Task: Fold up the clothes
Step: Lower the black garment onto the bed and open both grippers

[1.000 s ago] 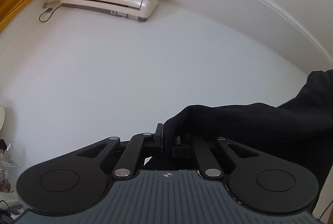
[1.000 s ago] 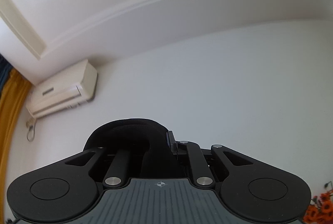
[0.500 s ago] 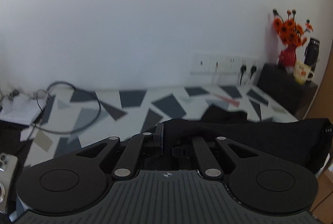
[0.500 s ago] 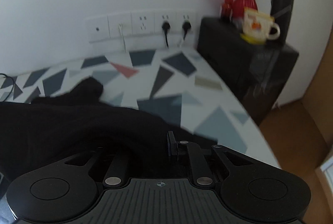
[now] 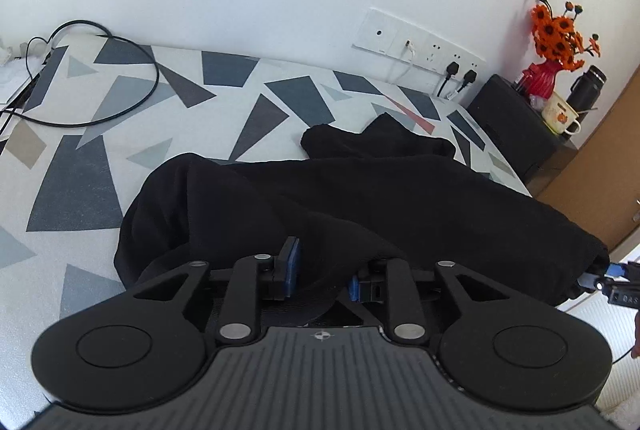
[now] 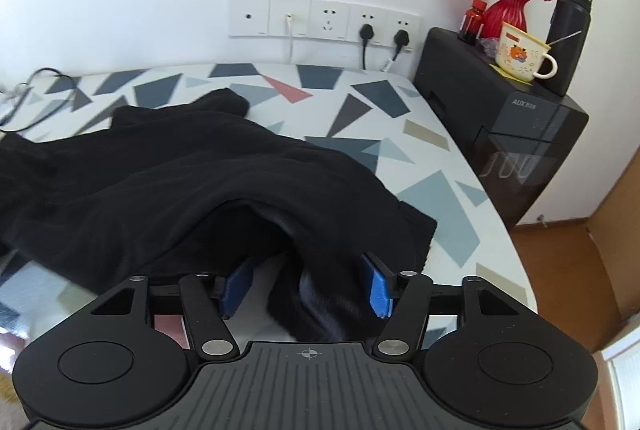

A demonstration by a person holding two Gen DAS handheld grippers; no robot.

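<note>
The left gripper point(image 5: 320, 272) has its jaws parting, blue pads clear of the cloth, though a fold of the black garment point(image 5: 360, 198) still lies between them. The right gripper point(image 6: 306, 284) is likewise spreading, its pads standing well apart on either side of a hanging edge of the same garment point(image 6: 160, 182) without pressing on it. The bed point(image 5: 120, 134), covered in a white sheet with grey, blue and red triangles, carries the garment, which lies rumpled across its near side, spreading away from both grippers toward the wall. To the bed's right stands a black cabinet point(image 6: 512, 134); on it are a red vase of orange flowers point(image 6: 508, 6), a dark flask point(image 6: 570, 34) and a cream mug point(image 6: 522, 52). A black cable point(image 5: 120, 70) loops over the bed's far left corner. A row of wall sockets point(image 6: 324, 18) sits above the bed's far edge.
</note>
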